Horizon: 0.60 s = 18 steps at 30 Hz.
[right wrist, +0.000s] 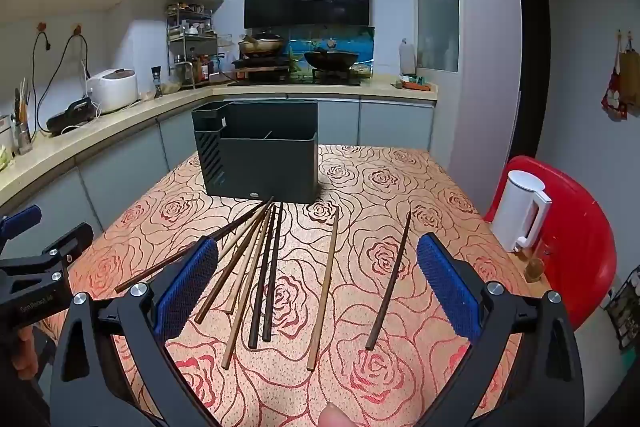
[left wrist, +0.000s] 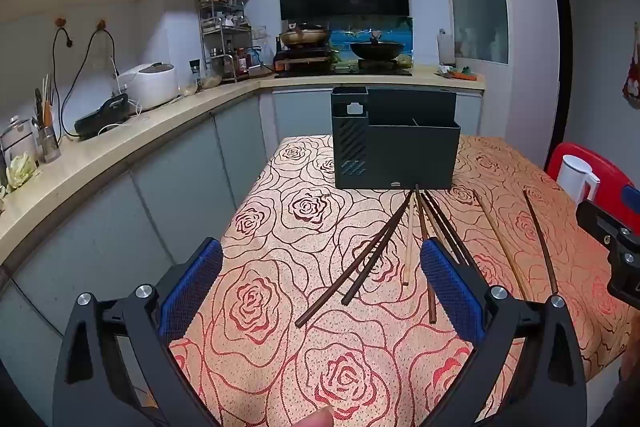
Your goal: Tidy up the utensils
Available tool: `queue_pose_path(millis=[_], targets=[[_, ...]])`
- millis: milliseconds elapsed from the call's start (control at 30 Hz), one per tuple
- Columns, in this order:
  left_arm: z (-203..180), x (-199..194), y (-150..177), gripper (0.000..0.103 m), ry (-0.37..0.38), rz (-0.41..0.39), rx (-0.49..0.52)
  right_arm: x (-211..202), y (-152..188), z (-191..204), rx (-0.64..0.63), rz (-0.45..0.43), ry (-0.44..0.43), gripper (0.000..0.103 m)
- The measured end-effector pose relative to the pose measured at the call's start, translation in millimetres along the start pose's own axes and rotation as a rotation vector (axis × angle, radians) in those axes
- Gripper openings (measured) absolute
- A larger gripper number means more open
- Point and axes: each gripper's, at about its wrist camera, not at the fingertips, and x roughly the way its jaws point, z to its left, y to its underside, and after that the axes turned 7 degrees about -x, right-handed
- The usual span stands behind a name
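Both tools, left (left wrist: 320, 281) and right (right wrist: 318, 277), gape empty over chopsticks (right wrist: 264, 267) fanned on the surface (right wrist: 400, 187); holder (right wrist: 260, 155) at twelve o'clock.

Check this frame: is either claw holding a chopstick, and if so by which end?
Neither. The left claw and right claw both stand wide open above the table; the chopsticks lie loose on the cloth.
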Motion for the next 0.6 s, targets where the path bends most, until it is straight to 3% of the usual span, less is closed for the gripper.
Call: queue_pose_path(millis=[600], targets=[[-6.7,-6.4,0.5,0.096,-0.002,-0.005,0.013,-7.3,2.7,0.8,0.01,-0.006,-0.001,0.096]])
